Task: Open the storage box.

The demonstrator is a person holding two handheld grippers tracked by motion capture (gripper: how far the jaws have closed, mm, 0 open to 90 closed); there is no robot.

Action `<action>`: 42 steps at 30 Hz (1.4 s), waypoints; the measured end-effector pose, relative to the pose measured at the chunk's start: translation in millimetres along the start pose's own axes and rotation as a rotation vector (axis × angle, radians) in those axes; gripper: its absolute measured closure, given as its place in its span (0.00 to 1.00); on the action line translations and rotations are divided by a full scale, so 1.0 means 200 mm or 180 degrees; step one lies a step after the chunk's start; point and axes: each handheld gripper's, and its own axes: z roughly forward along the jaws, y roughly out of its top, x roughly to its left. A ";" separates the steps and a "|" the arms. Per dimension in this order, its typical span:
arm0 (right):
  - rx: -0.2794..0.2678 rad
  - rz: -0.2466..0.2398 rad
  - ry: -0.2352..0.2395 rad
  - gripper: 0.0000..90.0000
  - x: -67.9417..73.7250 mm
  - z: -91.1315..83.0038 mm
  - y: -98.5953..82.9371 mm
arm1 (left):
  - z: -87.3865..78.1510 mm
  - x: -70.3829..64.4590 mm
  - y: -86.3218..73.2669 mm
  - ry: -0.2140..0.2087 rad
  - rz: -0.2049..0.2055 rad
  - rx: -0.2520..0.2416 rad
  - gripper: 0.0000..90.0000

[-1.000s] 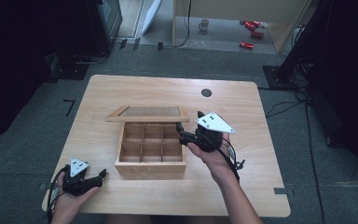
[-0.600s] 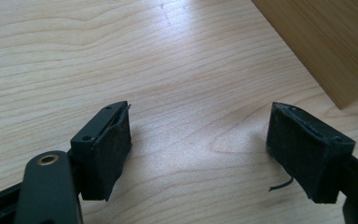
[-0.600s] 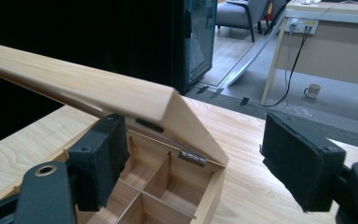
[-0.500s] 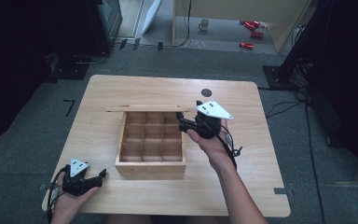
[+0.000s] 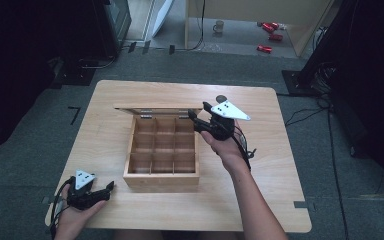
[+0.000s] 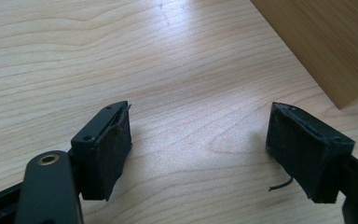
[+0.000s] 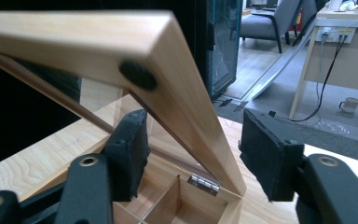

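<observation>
A wooden box (image 5: pixel 162 177) with a grid of compartments stands mid-table. Its lid (image 5: pixel 157 106) is swung up on the far hinges and stands roughly upright. My right gripper (image 5: pixel 196 119) is at the lid's right end. In the right gripper view the lid's side rail (image 7: pixel 121 42) slants down between the spread jaws of the right gripper (image 7: pixel 193 149), near a metal hinge (image 7: pixel 205 183); the pads do not clamp it. The left gripper (image 5: pixel 106 190) rests low at the table's front left, open and holding nothing. In its own view the left gripper (image 6: pixel 198 149) faces bare tabletop, with the box's corner (image 6: pixel 326 42) beyond.
The light wooden table (image 5: pixel 265 200) has bare room to the right of and in front of the box. A small dark round spot (image 5: pixel 221 98) sits near the far edge. A mug (image 5: pixel 219 25) and red items (image 5: pixel 269 30) lie on the floor beyond.
The lid has swung from partly raised to about upright. My right gripper moved up and toward the far side with the lid's edge. The left gripper has stayed put.
</observation>
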 end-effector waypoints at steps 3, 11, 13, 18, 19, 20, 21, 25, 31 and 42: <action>0.0023 0.0008 -0.0006 0.52 -0.02 0.03 -0.01 | 0.00 0.00 0.00 0.0000 -0.0007 -0.0001 0.25; 0.0077 0.0115 -0.0071 0.54 -0.05 0.13 -0.05 | 0.00 0.00 0.00 -0.0009 -0.0005 -0.0003 0.25; 0.0088 0.0141 -0.0096 0.55 -0.07 0.16 -0.06 | 0.00 0.00 0.00 -0.0009 -0.0005 -0.0004 0.25; 0.0153 0.0128 -0.0153 0.55 -0.10 0.23 -0.08 | 0.00 0.00 0.00 -0.0014 -0.0002 -0.0005 0.25; 0.0169 0.0139 -0.0163 0.55 -0.10 0.25 -0.08 | 0.00 0.00 0.00 -0.0014 -0.0002 -0.0006 0.25; 0.0175 0.0140 -0.0166 0.55 -0.11 0.26 -0.09 | 0.00 0.00 0.00 -0.0015 0.0001 -0.0005 0.25; 0.0202 0.0162 -0.0177 0.55 -0.12 0.28 -0.09 | 0.00 0.00 0.00 -0.0016 0.0000 -0.0006 0.25; 0.0227 0.0287 -0.0176 0.56 -0.15 0.33 -0.11 | 0.00 0.00 0.00 -0.0018 0.0005 -0.0009 0.25; 0.0282 0.0357 -0.0352 0.63 -0.17 0.40 -0.07 | 0.00 0.00 0.00 -0.0024 0.0018 -0.0005 0.26; 0.0356 0.0564 -0.0661 0.75 -0.22 0.45 -0.08 | 0.00 0.00 0.00 -0.0033 0.0009 -0.0003 0.26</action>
